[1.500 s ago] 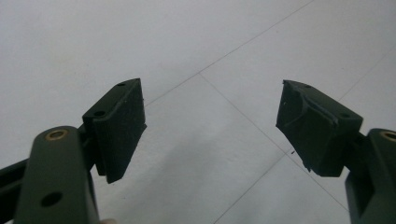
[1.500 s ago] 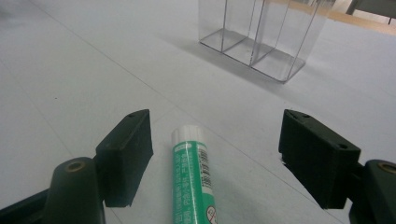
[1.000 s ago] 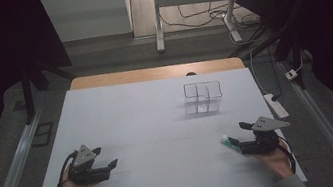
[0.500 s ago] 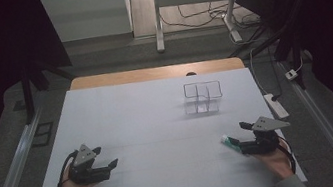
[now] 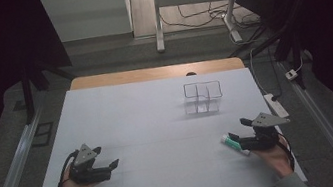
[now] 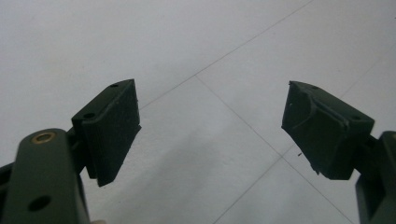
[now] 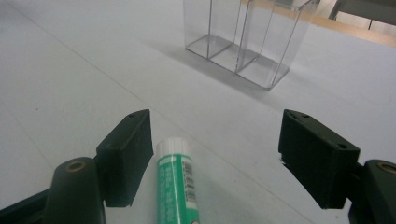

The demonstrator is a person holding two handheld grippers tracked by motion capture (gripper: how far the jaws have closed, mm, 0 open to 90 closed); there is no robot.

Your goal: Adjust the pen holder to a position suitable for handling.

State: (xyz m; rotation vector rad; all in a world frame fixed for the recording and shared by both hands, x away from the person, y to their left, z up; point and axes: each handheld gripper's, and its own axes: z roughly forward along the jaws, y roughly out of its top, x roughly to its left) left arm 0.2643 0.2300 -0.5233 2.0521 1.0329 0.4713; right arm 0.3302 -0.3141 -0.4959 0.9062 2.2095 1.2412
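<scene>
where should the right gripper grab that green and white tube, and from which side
Grip the green and white tube across its round body, a little below the white cap, one jaw on each long side. It lies flat on the white table, pointing away along the open right gripper and beside its left jaw, so probably shift slightly to centre it, then lower from above and close.

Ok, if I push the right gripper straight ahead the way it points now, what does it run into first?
Probably the clear divided box; it stands ahead of the open right gripper, across bare white table. The green tube already lies between the jaws, beside the left one, so it would likely slide or be passed. Depth is unclear.
</scene>
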